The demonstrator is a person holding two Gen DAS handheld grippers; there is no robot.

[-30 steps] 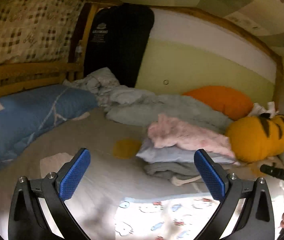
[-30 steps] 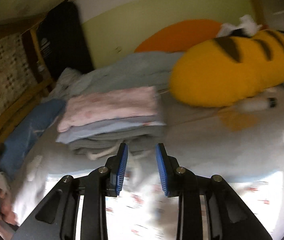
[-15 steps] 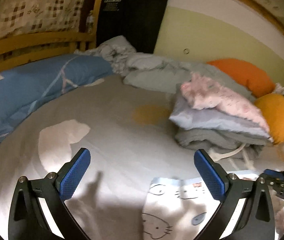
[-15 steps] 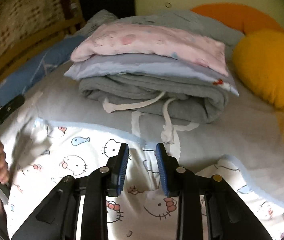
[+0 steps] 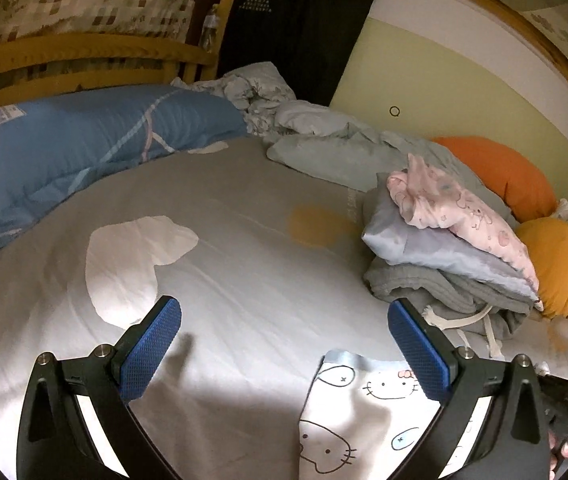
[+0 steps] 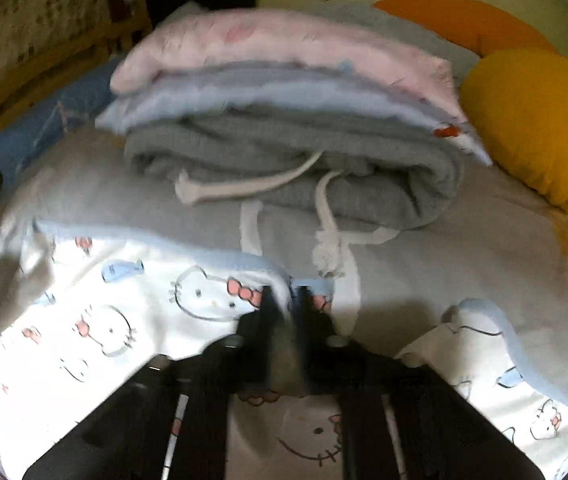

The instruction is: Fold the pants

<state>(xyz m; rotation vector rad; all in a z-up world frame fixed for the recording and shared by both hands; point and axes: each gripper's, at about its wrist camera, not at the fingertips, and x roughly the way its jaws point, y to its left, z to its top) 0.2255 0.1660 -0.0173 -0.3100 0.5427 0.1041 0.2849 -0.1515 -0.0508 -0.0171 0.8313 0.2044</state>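
- A bunk bed fills both views: a grey sheet (image 5: pixel 267 280) under a wooden rail, with a blue pillow (image 5: pixel 83 148) at the far left and a yellow striped plush (image 5: pixel 564 268) at the far right.
- A stack of folded clothes (image 6: pixel 292 120) sits far of centre, grey sweatpants at the bottom, pink on top.
- The pants (image 6: pixel 95 320), white cotton with cat-face print and pale blue trim, lie spread at the near edge, just short of the stack.
- The right gripper (image 6: pixel 287 300) has just been closing; its jaws now pinch the blue-trimmed edge of the pants, fabric bunched between them.
- The left gripper (image 5: pixel 284 352) hovers with jaws spread wide, nothing between them; the pants' left corner lies just under its right finger.
- The cloth looks light, thin and limp, so it will likely sag and crease from a single pinch. Seamed trim or corners seem the firmest hold, one in each gripper.
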